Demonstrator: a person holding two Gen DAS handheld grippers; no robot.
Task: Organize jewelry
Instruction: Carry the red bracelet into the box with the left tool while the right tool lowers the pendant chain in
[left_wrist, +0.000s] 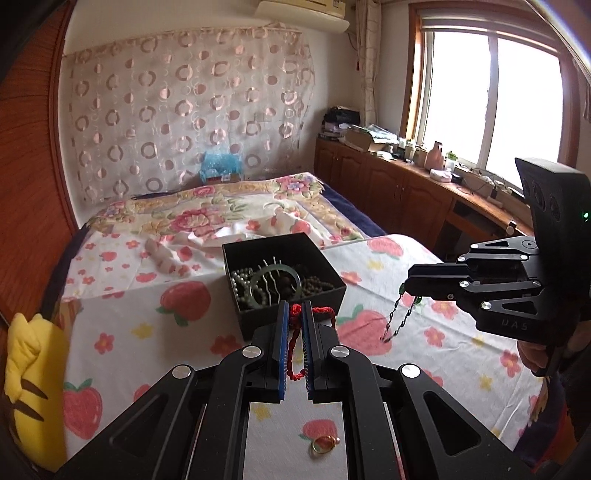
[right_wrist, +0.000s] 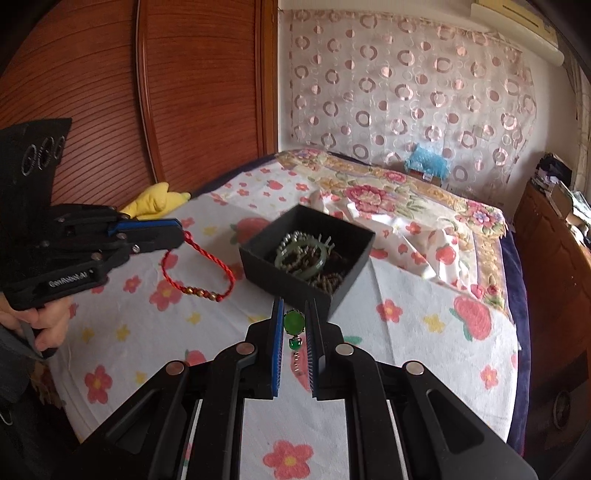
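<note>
A black box (left_wrist: 291, 295) (right_wrist: 291, 284) stands on the bed and holds a jade bangle (left_wrist: 275, 282) (right_wrist: 301, 256), pearl and bead strings and a comb. My left gripper (left_wrist: 294, 308) (right_wrist: 181, 230) is shut on a red cord bracelet (left_wrist: 295, 336) (right_wrist: 199, 266) with gold beads, which hangs just short of the box's near side. My right gripper (right_wrist: 294, 308) (left_wrist: 408, 286) is shut on a green pendant necklace (right_wrist: 294, 323); its chain (left_wrist: 399, 319) dangles to the right of the box. A gold ring (left_wrist: 323, 443) lies on the sheet below my left gripper.
The bed carries a strawberry-print sheet (left_wrist: 147, 314) and a floral quilt (left_wrist: 207, 214). A yellow plush toy (left_wrist: 33, 387) (right_wrist: 155, 201) lies at the left edge. A wooden wardrobe (right_wrist: 166, 92) stands left, and low cabinets (left_wrist: 388, 184) with clutter run under the window.
</note>
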